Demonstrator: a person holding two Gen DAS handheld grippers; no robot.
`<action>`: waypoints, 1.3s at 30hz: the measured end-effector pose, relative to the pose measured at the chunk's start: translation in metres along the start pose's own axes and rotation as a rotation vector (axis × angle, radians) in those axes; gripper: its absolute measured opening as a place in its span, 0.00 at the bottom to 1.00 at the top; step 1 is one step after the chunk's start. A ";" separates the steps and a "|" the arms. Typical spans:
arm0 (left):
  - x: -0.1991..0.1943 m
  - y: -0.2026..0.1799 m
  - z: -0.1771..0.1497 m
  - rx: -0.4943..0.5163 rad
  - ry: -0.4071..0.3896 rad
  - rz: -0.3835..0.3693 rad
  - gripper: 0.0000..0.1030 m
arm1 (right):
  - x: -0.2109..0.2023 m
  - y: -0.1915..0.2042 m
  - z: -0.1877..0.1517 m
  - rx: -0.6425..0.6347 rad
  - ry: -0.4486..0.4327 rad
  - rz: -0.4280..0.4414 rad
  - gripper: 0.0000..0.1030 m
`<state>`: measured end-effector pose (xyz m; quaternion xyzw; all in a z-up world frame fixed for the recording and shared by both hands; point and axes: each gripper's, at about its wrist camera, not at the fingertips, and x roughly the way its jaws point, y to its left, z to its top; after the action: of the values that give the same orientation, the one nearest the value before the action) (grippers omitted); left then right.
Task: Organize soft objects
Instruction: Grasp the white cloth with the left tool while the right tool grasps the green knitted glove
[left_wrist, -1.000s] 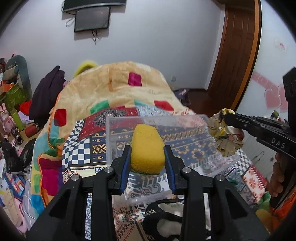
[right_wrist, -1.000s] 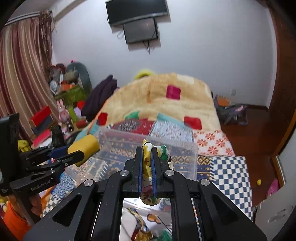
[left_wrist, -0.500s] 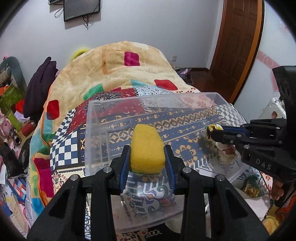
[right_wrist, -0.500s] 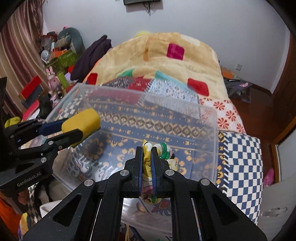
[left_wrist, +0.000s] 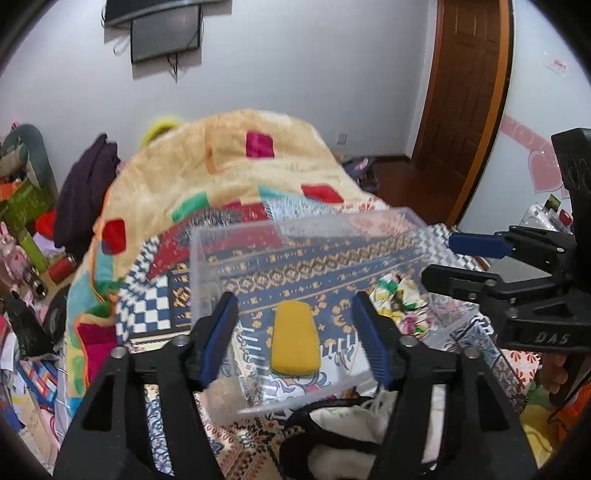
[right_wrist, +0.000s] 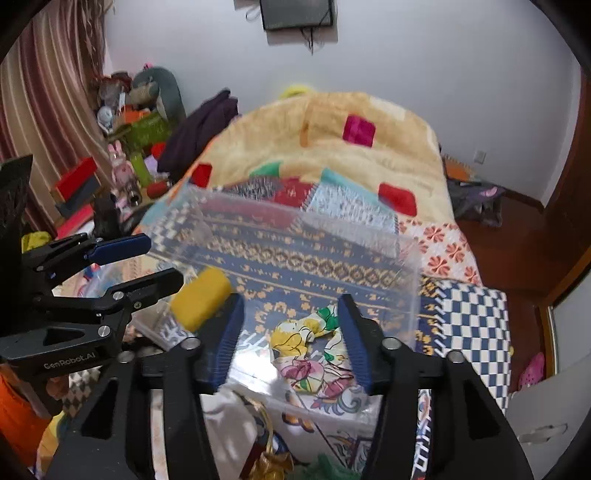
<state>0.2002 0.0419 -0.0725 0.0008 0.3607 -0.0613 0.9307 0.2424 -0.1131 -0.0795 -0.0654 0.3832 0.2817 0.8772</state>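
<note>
From the left wrist view, your left gripper (left_wrist: 295, 321) had its jaws opening, spread wide with nothing pressed between the blue pads. The yellow sponge (left_wrist: 294, 341) lay directly ahead in the gap between the fingers, clear of both pads, inside the clear plastic bin (left_wrist: 207, 258) on the patterned bedspread (left_wrist: 147, 302). Its long axis ran near to far, in line with the way your fingers pointed. Whether it had already settled on the bin floor was hard to judge. Your right gripper (left_wrist: 436, 260) came in from the right edge, over the bin's right end, with the floral fabric piece (left_wrist: 397, 299) just below its tips.

From the right wrist view, your right gripper (right_wrist: 291, 338) was likewise opening, its pads apart and gripping nothing. The floral fabric piece (right_wrist: 310, 350) sat crumpled between and just beyond the fingers, toward the near right part of the bin (right_wrist: 406, 266), spreading toward you. The sponge (right_wrist: 201, 299) appeared at the left, by the tip of your left gripper (right_wrist: 162, 262) and free of it.

Judging by this, each item was nearer the hand that hung over it, so each hand's way out was probably straight back along its own fingers, without sweeping sideways into the bin walls.
</note>
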 end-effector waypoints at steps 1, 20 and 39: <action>-0.008 -0.001 0.000 0.001 -0.020 0.001 0.73 | -0.009 0.000 0.000 0.001 -0.024 -0.009 0.64; -0.078 -0.044 -0.058 0.016 -0.109 -0.072 0.98 | -0.075 -0.005 -0.079 0.030 -0.069 -0.083 0.80; -0.035 -0.084 -0.089 0.051 -0.028 -0.121 0.83 | -0.035 -0.013 -0.131 0.140 0.054 0.011 0.77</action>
<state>0.1052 -0.0337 -0.1119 0.0020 0.3453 -0.1267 0.9299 0.1469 -0.1829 -0.1477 -0.0094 0.4257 0.2574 0.8674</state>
